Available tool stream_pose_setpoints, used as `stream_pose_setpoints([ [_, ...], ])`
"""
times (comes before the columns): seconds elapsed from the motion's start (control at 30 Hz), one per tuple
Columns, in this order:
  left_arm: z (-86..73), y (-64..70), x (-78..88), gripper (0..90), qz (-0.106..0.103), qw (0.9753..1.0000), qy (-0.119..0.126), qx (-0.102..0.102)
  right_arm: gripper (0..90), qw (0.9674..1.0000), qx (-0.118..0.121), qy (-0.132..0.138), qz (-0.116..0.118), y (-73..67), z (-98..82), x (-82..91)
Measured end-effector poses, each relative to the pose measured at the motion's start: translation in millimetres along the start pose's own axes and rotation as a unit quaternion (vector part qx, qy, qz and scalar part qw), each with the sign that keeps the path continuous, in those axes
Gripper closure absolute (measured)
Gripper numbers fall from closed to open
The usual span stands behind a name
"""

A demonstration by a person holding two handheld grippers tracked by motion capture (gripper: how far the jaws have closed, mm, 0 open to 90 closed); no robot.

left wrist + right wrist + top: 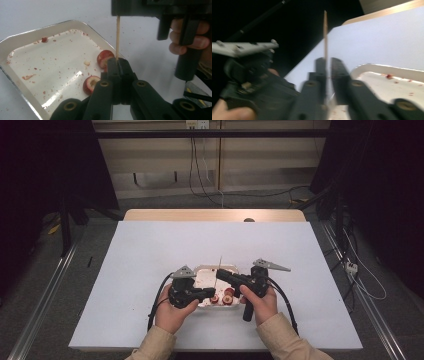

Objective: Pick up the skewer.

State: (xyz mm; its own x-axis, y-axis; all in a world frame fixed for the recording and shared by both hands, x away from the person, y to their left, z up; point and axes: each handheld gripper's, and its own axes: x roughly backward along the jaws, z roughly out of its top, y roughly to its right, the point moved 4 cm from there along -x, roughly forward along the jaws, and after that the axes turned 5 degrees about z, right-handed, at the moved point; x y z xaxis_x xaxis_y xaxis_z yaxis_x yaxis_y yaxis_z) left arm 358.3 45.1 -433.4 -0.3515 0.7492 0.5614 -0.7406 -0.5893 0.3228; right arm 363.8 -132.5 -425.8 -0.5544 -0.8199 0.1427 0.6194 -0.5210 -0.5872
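Observation:
A white tray [202,270] stained with red crumbs sits at the middle of the table. Two halved red fruits [90,83] [104,58] lie at its near edge. My right gripper [327,60] is shut on a thin wooden skewer [325,32], which stands nearly upright over the tray [219,267]. My left gripper [119,60] has its jaws shut just under the skewer's [117,37] lower end. Whether the tip is pinched between them or passes behind them is hidden. In the high view the left gripper [212,293] sits just above the fruits [228,298], and the right gripper [220,274] reaches in from the right.
A white sheet [150,250] covers the wooden table, whose back edge [215,215] shows beyond it. Cables trail from both grippers toward the person's forearms at the near edge. Dark floor and rails flank the table.

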Motion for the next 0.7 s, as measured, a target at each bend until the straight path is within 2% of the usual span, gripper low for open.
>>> stream_pose_setpoints([
  [0.03, -0.7, -2.2, 2.6, 90.0, 0.008, 1.0000, -0.001, 0.001, 61.9, 1.0000, 0.002, -0.003, -0.004, 0.8, -0.5, -0.2],
  [0.1, -2.9, -8.0, 9.3, 90.0, 0.016, 0.9998, 0.000, 0.007, 60.0, 0.9996, 0.020, -0.016, -0.012, 2.9, -2.3, 0.0],
  [0.17, -5.8, -13.9, 15.3, 90.0, 0.029, 0.9995, -0.001, 0.012, 52.1, 0.9982, 0.045, -0.034, -0.022, 5.1, -4.8, -0.1],
  [0.2, -7.3, -16.0, 18.2, 90.0, 0.025, 0.9996, 0.000, 0.014, 51.6, 0.9972, 0.051, -0.048, -0.027, 6.9, -7.1, -0.5],
  [0.27, -10.0, -19.4, 22.5, 90.0, 0.035, 0.9992, 0.002, 0.017, 46.7, 0.9957, 0.058, -0.064, -0.034, 10.3, -11.5, -1.9],
  [0.3, -10.8, -21.1, 24.4, 90.0, 0.038, 0.9991, 0.005, 0.019, 41.4, 0.9936, 0.068, -0.081, -0.042, 13.1, -15.1, -3.8],
  [0.43, -11.5, -25.2, 30.7, 90.0, 0.041, 0.9988, 0.008, 0.025, 34.7, 0.9861, 0.082, -0.134, -0.056, 18.9, -28.5, -11.3],
  [0.57, -11.9, -27.9, 33.4, 90.0, 0.047, 0.9986, 0.008, 0.022, 34.6, 0.9804, 0.088, -0.161, -0.071, 22.9, -36.3, -15.4],
  [0.7, -12.3, -29.2, 33.2, 90.0, 0.047, 0.9986, 0.006, 0.023, 46.2, 0.9764, 0.099, -0.178, -0.071, 24.0, -40.0, -17.4],
])
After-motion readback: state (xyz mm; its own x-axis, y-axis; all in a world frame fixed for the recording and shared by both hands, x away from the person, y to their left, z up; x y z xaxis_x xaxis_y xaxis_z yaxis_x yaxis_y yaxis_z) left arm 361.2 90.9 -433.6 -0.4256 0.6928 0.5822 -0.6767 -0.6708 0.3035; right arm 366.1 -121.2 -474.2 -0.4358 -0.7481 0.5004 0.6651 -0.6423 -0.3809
